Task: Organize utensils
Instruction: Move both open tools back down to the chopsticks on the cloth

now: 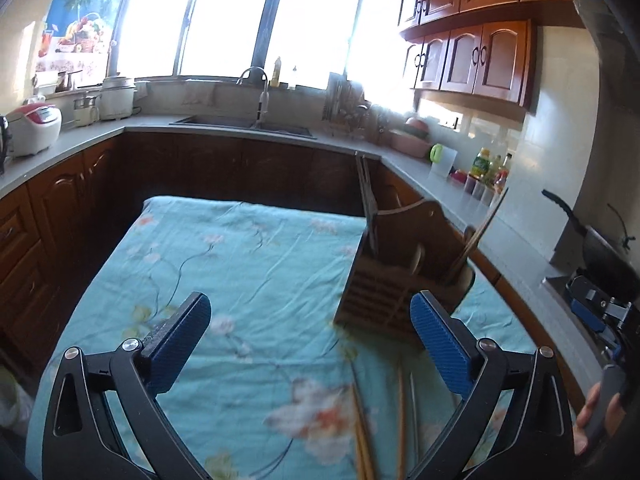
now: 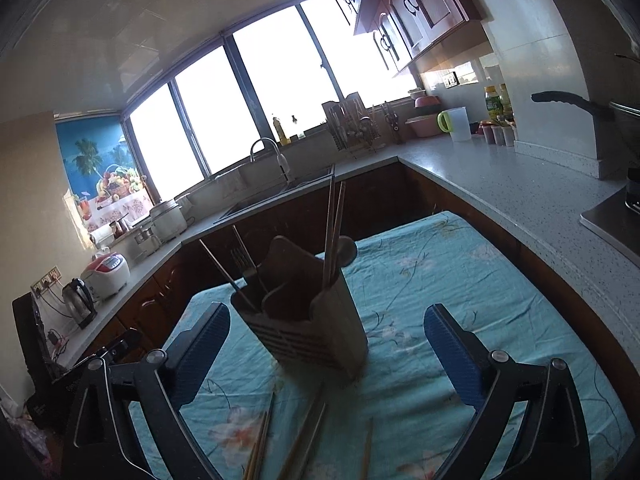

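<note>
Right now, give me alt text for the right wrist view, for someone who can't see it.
A wooden utensil holder with chopsticks and a fork standing in it sits on a floral blue tablecloth, framed by the open right gripper. Loose chopsticks lie on the cloth in front; a kitchen counter and bright windows are behind.

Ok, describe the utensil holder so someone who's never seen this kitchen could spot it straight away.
Find the table under the turquoise floral cloth in the middle of the U-shaped kitchen. On it stands one upright wooden holder with slatted sides. Chopsticks and a fork stick up from it, unlike the loose chopsticks lying flat on the cloth in front.
</note>
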Demonstrator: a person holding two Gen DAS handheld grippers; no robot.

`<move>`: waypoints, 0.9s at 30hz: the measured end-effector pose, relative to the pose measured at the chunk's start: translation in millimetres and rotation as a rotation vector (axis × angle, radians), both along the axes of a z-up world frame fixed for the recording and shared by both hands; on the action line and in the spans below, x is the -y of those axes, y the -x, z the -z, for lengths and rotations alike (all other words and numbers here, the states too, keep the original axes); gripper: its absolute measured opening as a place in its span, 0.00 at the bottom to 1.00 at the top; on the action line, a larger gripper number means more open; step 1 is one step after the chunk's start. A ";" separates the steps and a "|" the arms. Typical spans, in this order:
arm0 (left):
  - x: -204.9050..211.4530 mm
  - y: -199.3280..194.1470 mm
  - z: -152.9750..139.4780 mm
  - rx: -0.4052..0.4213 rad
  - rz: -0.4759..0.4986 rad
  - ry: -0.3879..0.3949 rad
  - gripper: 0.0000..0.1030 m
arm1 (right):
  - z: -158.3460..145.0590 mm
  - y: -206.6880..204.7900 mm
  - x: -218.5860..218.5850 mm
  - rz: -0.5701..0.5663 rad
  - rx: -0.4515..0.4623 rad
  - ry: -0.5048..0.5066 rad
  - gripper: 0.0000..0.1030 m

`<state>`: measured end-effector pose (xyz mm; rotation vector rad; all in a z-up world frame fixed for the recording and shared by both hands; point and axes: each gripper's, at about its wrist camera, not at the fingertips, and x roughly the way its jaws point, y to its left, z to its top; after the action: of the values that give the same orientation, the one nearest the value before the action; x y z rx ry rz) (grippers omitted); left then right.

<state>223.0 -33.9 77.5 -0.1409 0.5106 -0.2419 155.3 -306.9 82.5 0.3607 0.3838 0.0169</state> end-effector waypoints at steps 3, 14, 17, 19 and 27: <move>-4.2 13.9 17.6 -0.047 -0.004 -0.006 0.99 | 12.1 12.9 -4.9 -0.001 -0.025 0.015 0.96; -12.0 24.9 75.3 -0.268 -0.016 -0.003 1.00 | 59.2 32.1 -12.0 -0.006 -0.140 0.007 0.96; -11.3 24.0 77.9 -0.279 -0.007 0.006 1.00 | 68.0 29.8 -11.9 -0.014 -0.170 0.009 0.96; -9.4 21.8 79.0 -0.289 0.003 0.005 1.00 | 71.5 27.7 -13.1 -0.020 -0.182 0.011 0.96; 3.6 2.9 87.7 -0.356 0.033 -0.004 0.99 | 88.9 14.9 -23.7 -0.039 -0.253 0.051 0.92</move>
<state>220.1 -37.5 -10.2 -0.1726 0.8671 -0.2489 140.4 -283.1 -6.5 0.3054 0.6402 -0.0005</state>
